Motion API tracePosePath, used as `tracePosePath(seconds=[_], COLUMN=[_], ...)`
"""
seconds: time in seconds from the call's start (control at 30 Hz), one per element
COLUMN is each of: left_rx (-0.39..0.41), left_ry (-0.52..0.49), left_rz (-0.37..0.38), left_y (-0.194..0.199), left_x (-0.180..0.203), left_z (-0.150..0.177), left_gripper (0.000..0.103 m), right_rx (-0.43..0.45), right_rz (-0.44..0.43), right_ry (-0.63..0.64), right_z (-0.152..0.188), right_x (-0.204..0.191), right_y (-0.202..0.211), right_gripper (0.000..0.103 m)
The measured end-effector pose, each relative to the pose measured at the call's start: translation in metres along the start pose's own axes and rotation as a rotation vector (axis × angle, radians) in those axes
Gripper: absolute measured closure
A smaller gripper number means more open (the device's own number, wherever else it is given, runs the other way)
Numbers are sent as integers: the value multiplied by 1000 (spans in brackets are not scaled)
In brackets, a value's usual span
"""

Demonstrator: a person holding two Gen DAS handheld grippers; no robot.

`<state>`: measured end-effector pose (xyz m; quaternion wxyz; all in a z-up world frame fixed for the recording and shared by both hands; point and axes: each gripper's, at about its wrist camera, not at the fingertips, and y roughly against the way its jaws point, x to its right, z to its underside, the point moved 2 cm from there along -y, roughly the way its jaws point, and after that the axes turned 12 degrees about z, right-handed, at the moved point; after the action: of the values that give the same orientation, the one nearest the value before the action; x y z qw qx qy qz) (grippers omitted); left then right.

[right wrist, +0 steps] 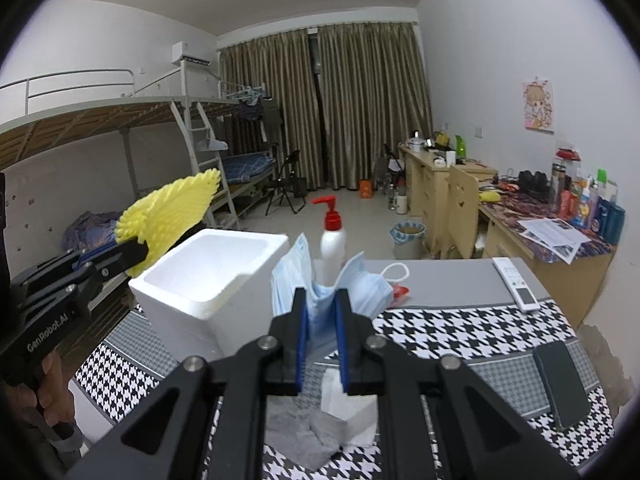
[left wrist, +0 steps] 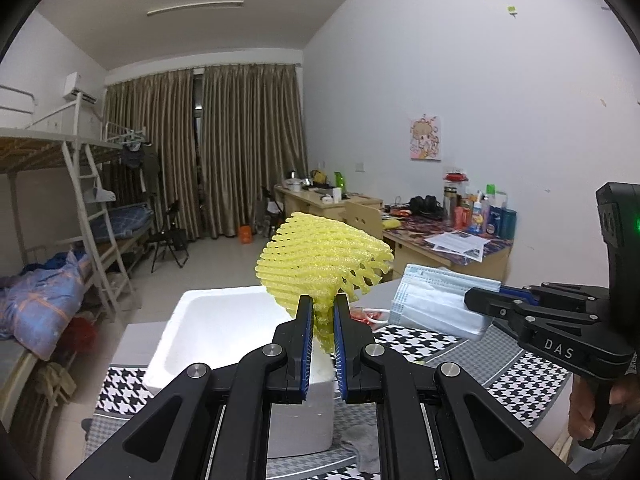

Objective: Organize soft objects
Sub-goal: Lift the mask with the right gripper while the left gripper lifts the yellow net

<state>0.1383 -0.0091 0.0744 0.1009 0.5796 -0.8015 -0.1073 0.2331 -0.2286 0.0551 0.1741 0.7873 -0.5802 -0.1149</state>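
Observation:
My left gripper is shut on a yellow foam net and holds it in the air above the near right rim of a white foam box. My right gripper is shut on a stack of blue face masks, held above the table just right of the box. In the right wrist view the left gripper with the net is at the left. In the left wrist view the right gripper and masks are at the right.
The table has a houndstooth cloth. On it lie a grey rag, a white tissue, a dark phone and a white remote. A white pump bottle stands behind the masks. A red item lies near it.

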Motion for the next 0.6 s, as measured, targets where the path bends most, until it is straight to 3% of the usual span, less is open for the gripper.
tracePosePath(seconds=[0.23, 0.6], left_rx=[8, 10], left_ry=[8, 47], left_rz=[-55, -212], left_y=[6, 20], left_x=[-14, -50], left_z=[-2, -1], left_gripper=[92, 92], right_rx=[20, 18], right_rz=[-53, -105], right_ry=[21, 66], right_z=[-11, -24], right_x=[-17, -51], right_y=[-5, -23], right_gripper=[87, 87])
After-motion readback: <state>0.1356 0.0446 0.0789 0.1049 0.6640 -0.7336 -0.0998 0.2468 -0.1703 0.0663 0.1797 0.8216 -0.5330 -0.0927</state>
